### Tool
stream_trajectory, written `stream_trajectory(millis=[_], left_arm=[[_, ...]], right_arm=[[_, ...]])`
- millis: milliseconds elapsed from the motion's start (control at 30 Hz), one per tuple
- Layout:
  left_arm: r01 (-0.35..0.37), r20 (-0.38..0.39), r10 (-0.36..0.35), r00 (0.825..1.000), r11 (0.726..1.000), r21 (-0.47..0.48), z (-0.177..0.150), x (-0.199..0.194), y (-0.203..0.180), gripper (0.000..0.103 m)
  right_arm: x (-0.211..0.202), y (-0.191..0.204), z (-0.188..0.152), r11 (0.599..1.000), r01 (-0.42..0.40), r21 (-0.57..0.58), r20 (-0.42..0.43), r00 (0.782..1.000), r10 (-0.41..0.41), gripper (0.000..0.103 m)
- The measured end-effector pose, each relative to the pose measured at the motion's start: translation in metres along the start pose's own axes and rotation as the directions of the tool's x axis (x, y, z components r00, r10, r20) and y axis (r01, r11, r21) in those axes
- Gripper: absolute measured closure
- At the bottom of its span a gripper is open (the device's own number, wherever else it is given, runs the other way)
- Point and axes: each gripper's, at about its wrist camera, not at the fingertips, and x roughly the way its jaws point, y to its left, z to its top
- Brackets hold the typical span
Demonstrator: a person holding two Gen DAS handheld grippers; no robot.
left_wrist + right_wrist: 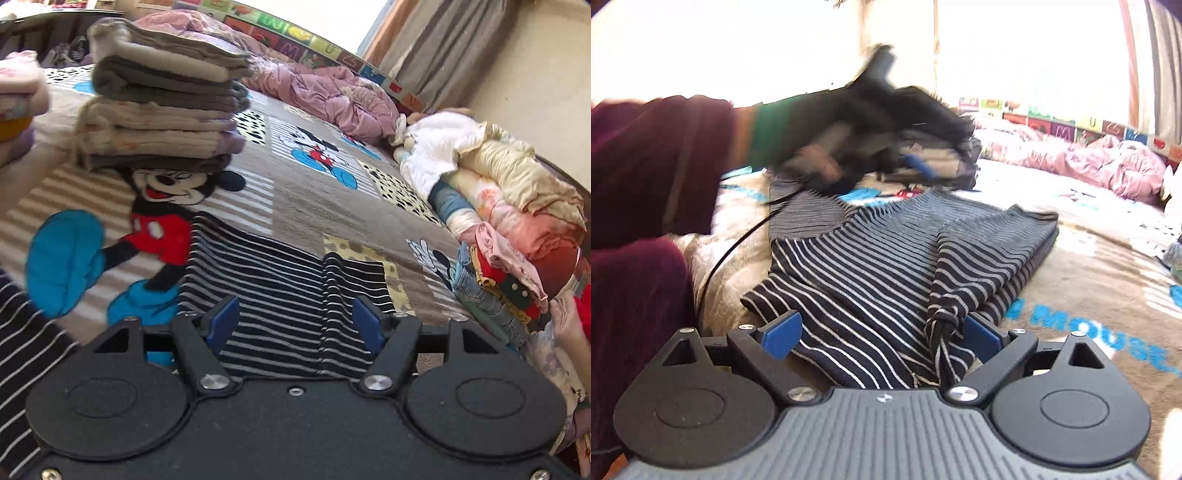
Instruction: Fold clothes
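A black top with thin white stripes (273,280) lies partly folded on the bed, with its sides turned in. My left gripper (295,321) hovers over its far part, blue pads wide apart and nothing pinched between them. In the right wrist view the same striped top (871,266) spreads out in front of my right gripper (882,334), which stands open. The hem and a knotted corner lie between its jaws, and the pads do not press on the cloth. A person's arm in a maroon sleeve (646,166) reaches across, blurred, holding the left gripper.
A tall stack of folded grey and beige clothes (162,110) stands on the Mickey Mouse blanket (317,192) just beyond the top. Another folded pink stack (18,92) is at far left. A heap of unfolded clothes (509,236) lines the right side, and a pink duvet (332,92) lies behind.
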Motion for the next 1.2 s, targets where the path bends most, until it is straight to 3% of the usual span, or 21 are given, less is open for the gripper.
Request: stream_trajectory(millis=[133, 367, 500, 600, 767, 967, 1033, 1067, 1100, 1133, 1200], left_arm=[[-0.064, 0.106, 0.069, 0.992, 0.997, -0.05, -0.035, -0.06, 0.042, 0.035], [-0.122, 0.134, 0.158, 0.978, 0.962, -0.245, -0.06, -0.105, 0.123, 0.034], [-0.139, 0.105, 0.193, 0.976, 0.913, -0.384, -0.067, -0.111, 0.158, 0.034], [-0.092, 0.116, 0.162, 0.98, 0.882, -0.462, -0.066, -0.112, 0.175, 0.034], [-0.044, 0.142, 0.142, 0.98, 0.841, -0.54, -0.052, -0.103, 0.196, 0.035], [-0.043, 0.179, 0.198, 0.964, 0.778, -0.627, -0.033, -0.087, 0.221, 0.039], [-0.051, 0.186, 0.214, 0.959, 0.775, -0.629, -0.031, -0.084, 0.222, 0.041], [-0.065, 0.186, 0.226, 0.956, 0.783, -0.618, -0.029, -0.081, 0.22, 0.048], [-0.082, 0.182, 0.237, 0.954, 0.794, -0.603, -0.027, -0.079, 0.217, 0.066], [-0.101, 0.173, 0.242, 0.955, 0.81, -0.578, -0.025, -0.076, 0.211, 0.075], [-0.127, 0.17, 0.245, 0.954, 0.85, -0.511, -0.02, -0.07, 0.195, 0.096]], right_arm=[[-0.013, 0.001, 0.002, 0.999, 0.042, 0.032, 0.064, 0.997, -0.044, 0.01], [-0.017, -0.001, 0.01, 0.981, 0.029, 0.192, 0.084, 0.995, -0.046, 0.01], [-0.011, -0.004, 0.018, 0.964, 0.026, 0.263, 0.105, 0.993, -0.056, 0.01], [-0.009, -0.01, 0.02, 0.943, 0.016, 0.334, 0.124, 0.99, -0.061, 0.009], [-0.002, -0.02, 0.017, 0.932, 0.01, 0.362, 0.128, 0.99, -0.06, 0.009], [-0.001, -0.043, 0.008, 0.9, 0.005, 0.437, 0.124, 0.99, -0.066, 0.009], [-0.002, -0.053, 0.009, 0.89, -0.008, 0.456, 0.137, 0.989, -0.061, 0.009], [-0.003, -0.059, 0.011, 0.887, -0.015, 0.461, 0.144, 0.988, -0.058, 0.009], [-0.003, -0.064, 0.012, 0.884, -0.023, 0.467, 0.15, 0.987, -0.054, 0.009], [-0.003, -0.07, 0.012, 0.879, -0.033, 0.475, 0.157, 0.986, -0.048, 0.009], [-0.002, -0.085, 0.011, 0.843, -0.084, 0.531, 0.177, 0.984, -0.013, 0.009]])
